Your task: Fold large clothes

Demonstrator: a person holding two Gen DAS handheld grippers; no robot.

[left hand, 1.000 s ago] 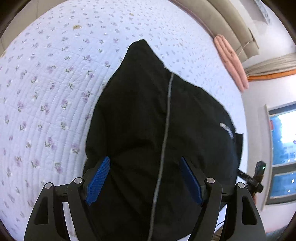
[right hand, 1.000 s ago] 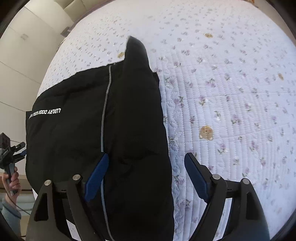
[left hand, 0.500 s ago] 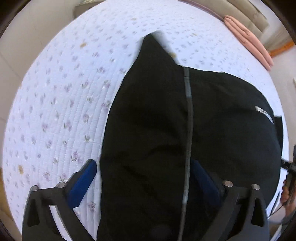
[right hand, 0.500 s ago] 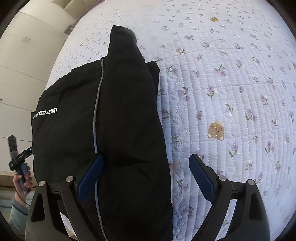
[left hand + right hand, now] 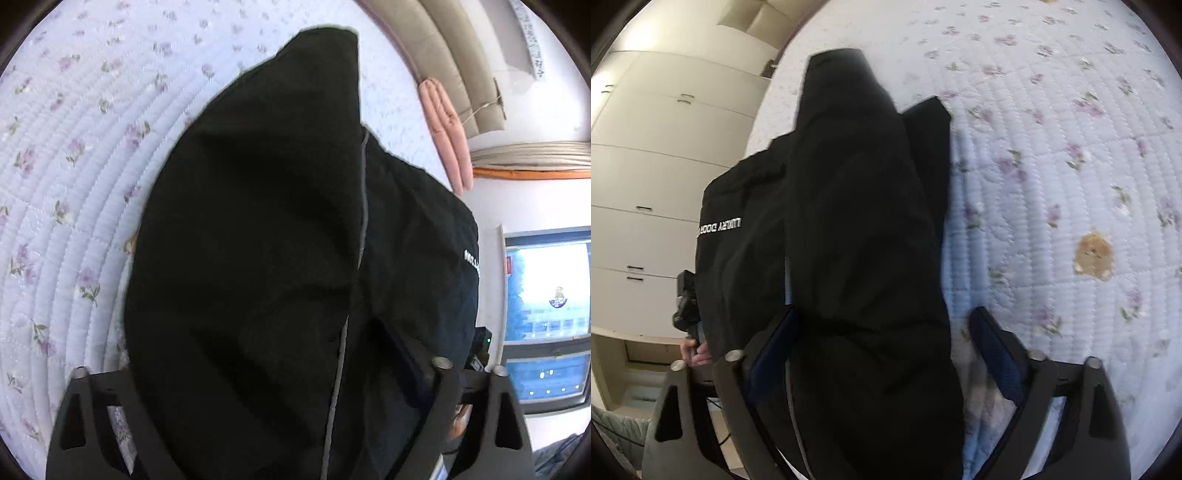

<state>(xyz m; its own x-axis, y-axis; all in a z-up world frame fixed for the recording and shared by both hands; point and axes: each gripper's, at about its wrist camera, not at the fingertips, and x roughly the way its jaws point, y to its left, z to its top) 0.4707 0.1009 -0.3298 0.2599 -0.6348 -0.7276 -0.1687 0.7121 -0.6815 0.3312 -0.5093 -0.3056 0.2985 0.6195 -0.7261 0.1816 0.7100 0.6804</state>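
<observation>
The left tongs (image 5: pixel 266 373) stand spread, having just narrowed, with the black garment (image 5: pixel 280 240) bunched between and over the fingers; whether the pads press the cloth cannot be told, since the fabric hides them. The right tongs (image 5: pixel 882 354) have just been narrowing too: the left pad touches the garment (image 5: pixel 857 229), the right pad stands clear of it. The garment lies on a flowered quilt (image 5: pixel 1052 166) on the bed, its white lettering (image 5: pixel 720 226) facing the cupboards (image 5: pixel 657 155).
</observation>
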